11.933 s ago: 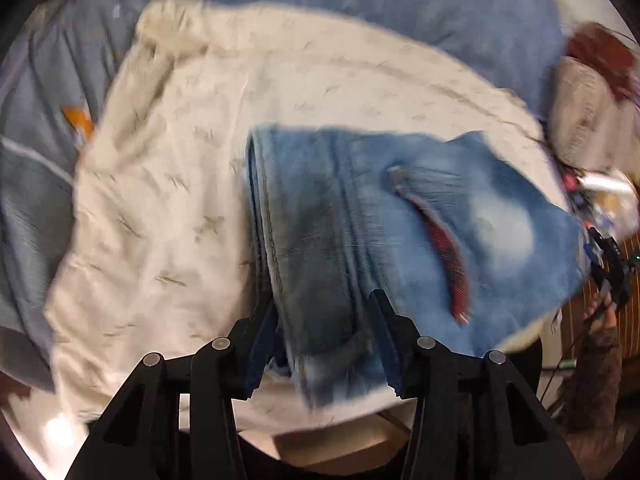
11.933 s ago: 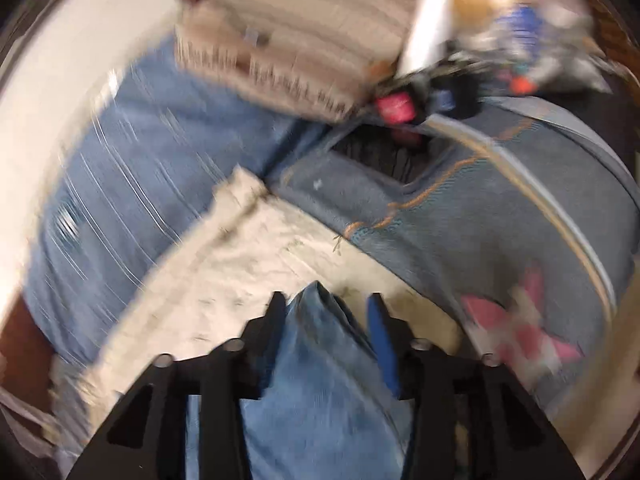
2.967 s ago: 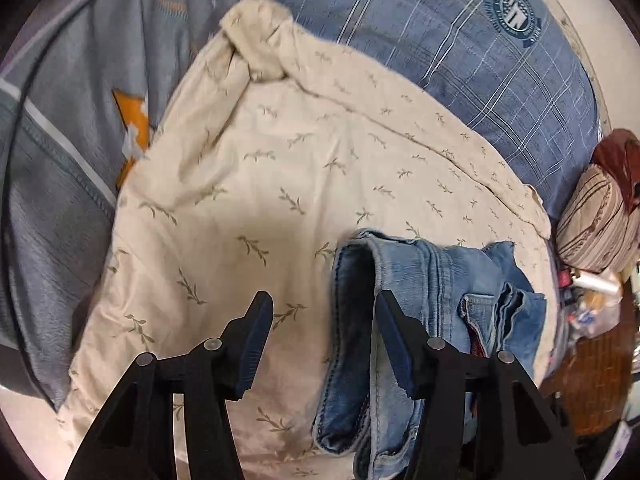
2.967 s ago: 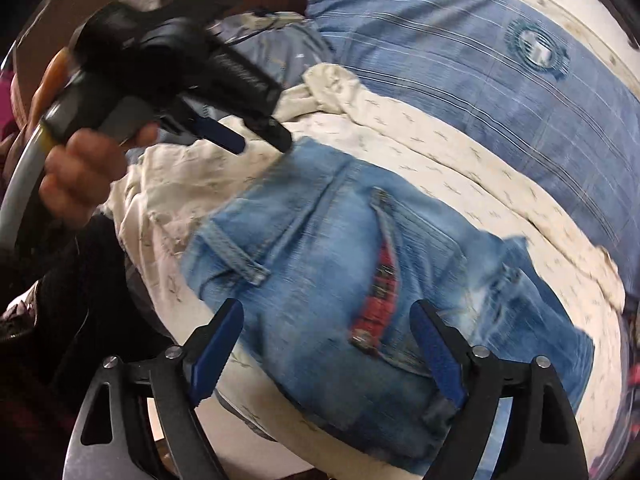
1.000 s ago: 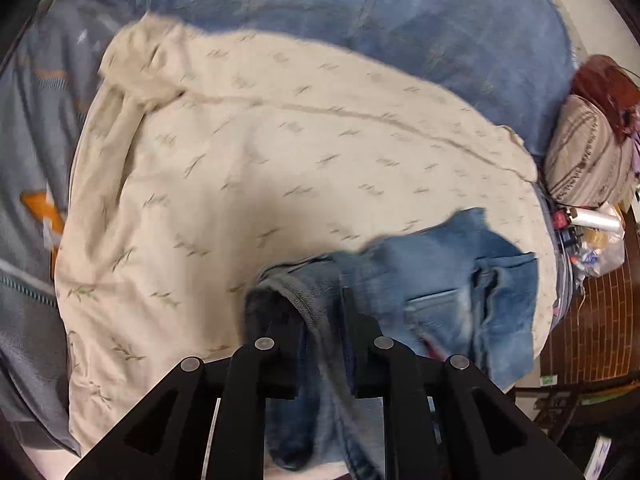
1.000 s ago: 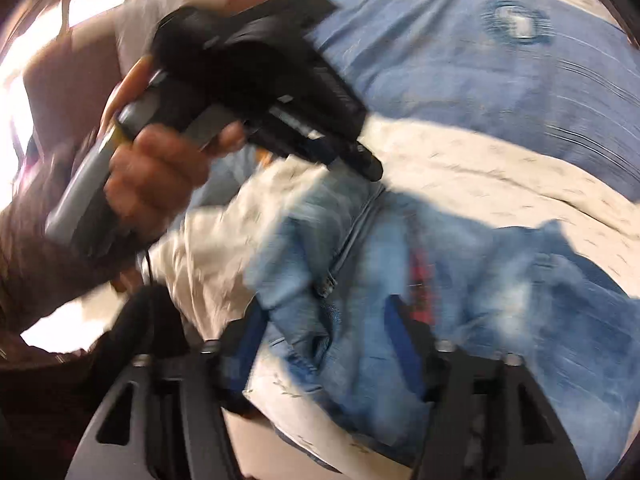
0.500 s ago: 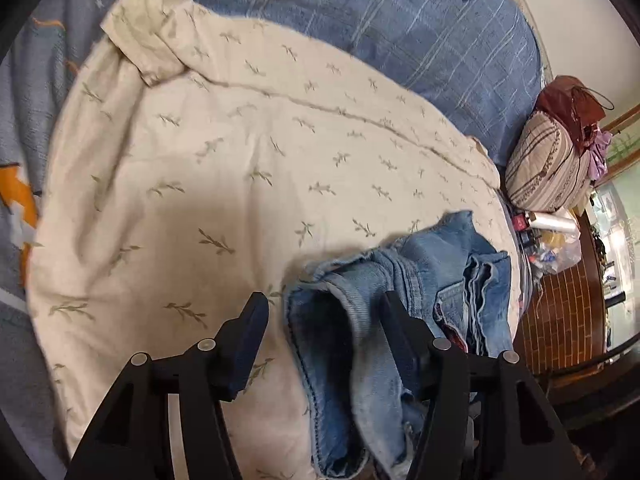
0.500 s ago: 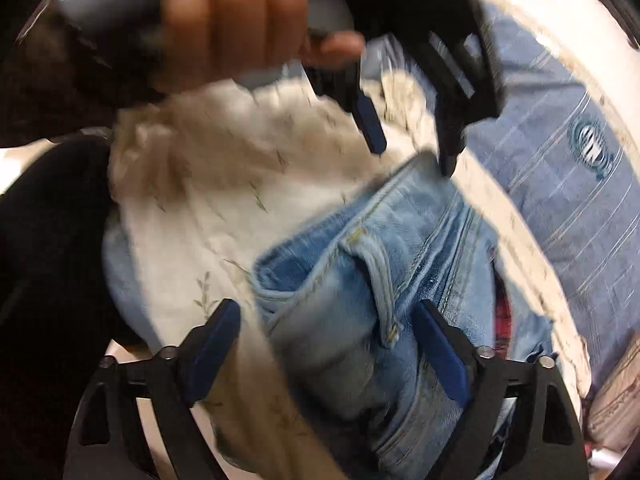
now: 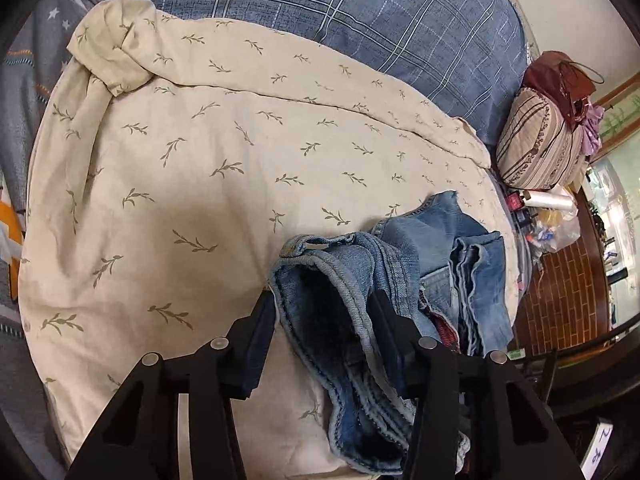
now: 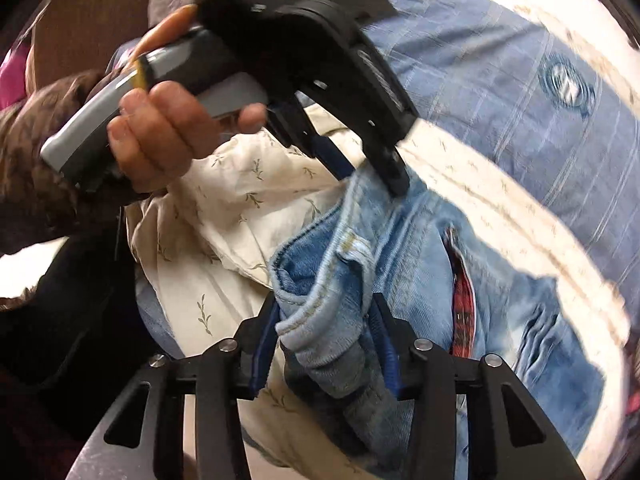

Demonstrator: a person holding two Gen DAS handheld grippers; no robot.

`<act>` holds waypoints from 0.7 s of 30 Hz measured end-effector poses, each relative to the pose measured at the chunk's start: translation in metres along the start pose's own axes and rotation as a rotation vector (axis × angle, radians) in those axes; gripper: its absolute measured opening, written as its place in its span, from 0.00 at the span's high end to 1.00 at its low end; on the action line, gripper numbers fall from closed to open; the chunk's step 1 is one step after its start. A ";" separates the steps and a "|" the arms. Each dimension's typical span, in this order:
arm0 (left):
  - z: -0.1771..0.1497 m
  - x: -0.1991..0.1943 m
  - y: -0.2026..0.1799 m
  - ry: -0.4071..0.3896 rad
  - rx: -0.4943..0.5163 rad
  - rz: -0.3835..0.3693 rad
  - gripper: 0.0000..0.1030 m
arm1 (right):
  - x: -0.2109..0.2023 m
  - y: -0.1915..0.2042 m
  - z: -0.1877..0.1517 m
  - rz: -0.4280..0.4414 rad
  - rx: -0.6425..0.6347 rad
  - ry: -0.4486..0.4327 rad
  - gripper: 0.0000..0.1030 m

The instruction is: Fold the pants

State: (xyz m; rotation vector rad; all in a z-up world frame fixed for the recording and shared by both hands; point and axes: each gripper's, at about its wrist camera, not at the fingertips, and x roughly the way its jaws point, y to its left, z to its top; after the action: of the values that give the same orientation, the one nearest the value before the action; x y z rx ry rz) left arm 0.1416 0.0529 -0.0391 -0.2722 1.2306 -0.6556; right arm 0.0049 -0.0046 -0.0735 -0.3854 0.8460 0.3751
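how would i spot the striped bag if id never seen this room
Start at the big blue plaid blanket across the bed, and follow it to its right end. There a round, stuffed bag sits beside the cream sheet. It alone has beige and brown stripes, with a dark red bag on top.

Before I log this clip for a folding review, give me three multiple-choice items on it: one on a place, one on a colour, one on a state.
1. Where do the jeans lie?
A. on the cream leaf-print cover
B. on the brick floor
C. on the striped cushion

2. What colour is the lining in the jeans' pocket slit?
A. green
B. red plaid
C. yellow

3. What is between the right gripper fingers?
A. nothing
B. the cover's corner
C. a fold of denim

Answers:
1 A, leaf-print fabric surrounds the denim.
2 B, red checks show in the slit.
3 C, a denim fold fills the closing jaws.
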 end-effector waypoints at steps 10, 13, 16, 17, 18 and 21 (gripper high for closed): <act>0.010 0.005 -0.020 0.032 0.025 0.048 0.55 | -0.002 -0.003 -0.005 0.074 0.054 0.015 0.30; 0.009 0.007 -0.023 0.036 0.032 0.054 0.55 | 0.004 0.009 -0.003 0.079 0.039 0.025 0.25; 0.011 0.006 -0.026 0.041 0.029 0.036 0.55 | 0.020 0.021 0.002 0.062 -0.023 0.049 0.22; 0.011 0.005 -0.027 0.039 0.027 0.035 0.56 | 0.024 0.026 0.003 0.038 -0.054 0.046 0.26; 0.011 0.004 -0.028 0.034 0.031 0.032 0.59 | 0.025 0.026 0.004 0.030 -0.061 0.041 0.32; 0.010 0.001 -0.034 0.035 0.057 0.015 0.65 | 0.018 0.004 0.004 0.115 0.057 0.035 0.46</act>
State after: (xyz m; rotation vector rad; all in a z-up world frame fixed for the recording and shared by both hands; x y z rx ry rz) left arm 0.1404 0.0238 -0.0180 -0.2046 1.2440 -0.6842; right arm 0.0163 0.0042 -0.0853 -0.2922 0.9138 0.4505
